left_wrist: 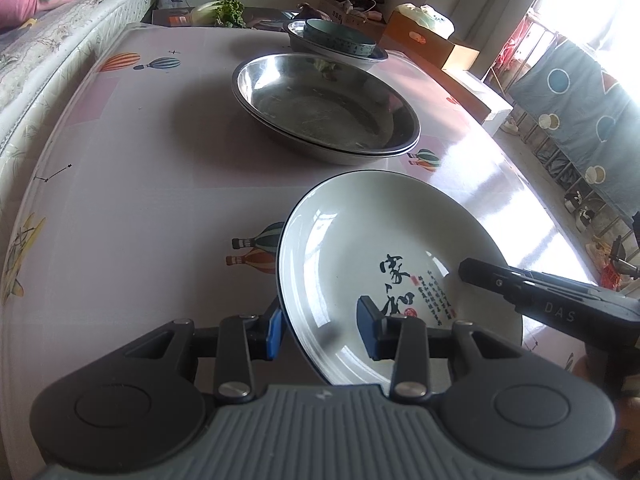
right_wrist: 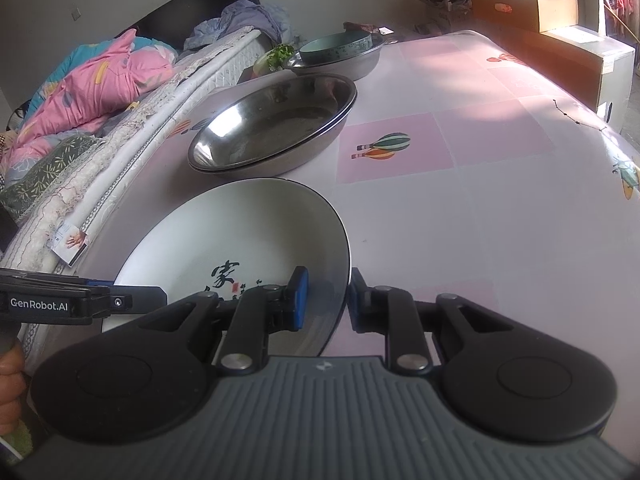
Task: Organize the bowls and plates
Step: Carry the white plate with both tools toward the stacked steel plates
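This is a room in a home where someone sleeps and eats; a bed (right_wrist: 132, 120) with a pink quilt (right_wrist: 100, 76) sits right beside a table (right_wrist: 460, 208) with a balloon-print cover. Cardboard boxes (right_wrist: 532, 12) (one with a bag on top) stand by a bright window (left_wrist: 580, 4); leafy greens (left_wrist: 224, 10) lie near metal dishes (left_wrist: 320, 108).

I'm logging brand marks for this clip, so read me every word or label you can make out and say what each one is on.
"GenRobot.AI": side of the left gripper, right wrist view.
"DAS": side of the right gripper, left wrist view.
"家": large brush character on the white plate; a second large character, the small columns and red seals beside it are too small to read.
The tag on the mattress edge: unreadable.
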Demonstrator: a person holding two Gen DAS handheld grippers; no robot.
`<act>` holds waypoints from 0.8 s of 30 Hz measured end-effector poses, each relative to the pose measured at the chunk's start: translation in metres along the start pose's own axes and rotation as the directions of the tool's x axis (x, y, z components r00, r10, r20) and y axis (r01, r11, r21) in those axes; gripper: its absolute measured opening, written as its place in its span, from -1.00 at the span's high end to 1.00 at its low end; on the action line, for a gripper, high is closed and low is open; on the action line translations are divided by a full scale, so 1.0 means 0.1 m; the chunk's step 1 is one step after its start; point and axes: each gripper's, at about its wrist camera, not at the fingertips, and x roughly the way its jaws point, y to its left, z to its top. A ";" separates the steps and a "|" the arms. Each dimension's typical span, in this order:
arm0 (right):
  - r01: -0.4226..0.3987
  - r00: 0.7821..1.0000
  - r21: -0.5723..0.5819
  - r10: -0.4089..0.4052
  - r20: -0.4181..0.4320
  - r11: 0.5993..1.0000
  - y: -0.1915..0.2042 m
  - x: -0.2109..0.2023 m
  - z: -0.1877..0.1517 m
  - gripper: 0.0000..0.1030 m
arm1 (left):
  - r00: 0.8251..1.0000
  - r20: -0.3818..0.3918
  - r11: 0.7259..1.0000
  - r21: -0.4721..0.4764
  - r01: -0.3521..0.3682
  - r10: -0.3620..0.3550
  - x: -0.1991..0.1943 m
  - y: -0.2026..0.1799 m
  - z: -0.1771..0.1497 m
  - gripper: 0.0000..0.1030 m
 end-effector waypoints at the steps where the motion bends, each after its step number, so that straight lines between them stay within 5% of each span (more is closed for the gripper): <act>1: -0.004 1.000 0.001 0.004 0.002 1.000 0.00 0.00 0.00 0.61 | 1.000 -0.002 1.000 -0.001 0.005 -0.005 0.00 0.01 0.00 0.23; 24: 0.002 0.999 -0.027 -0.001 0.046 1.000 0.05 -0.04 -0.05 0.56 | 1.000 0.007 1.000 -0.008 -0.023 0.023 0.04 -0.04 0.08 0.07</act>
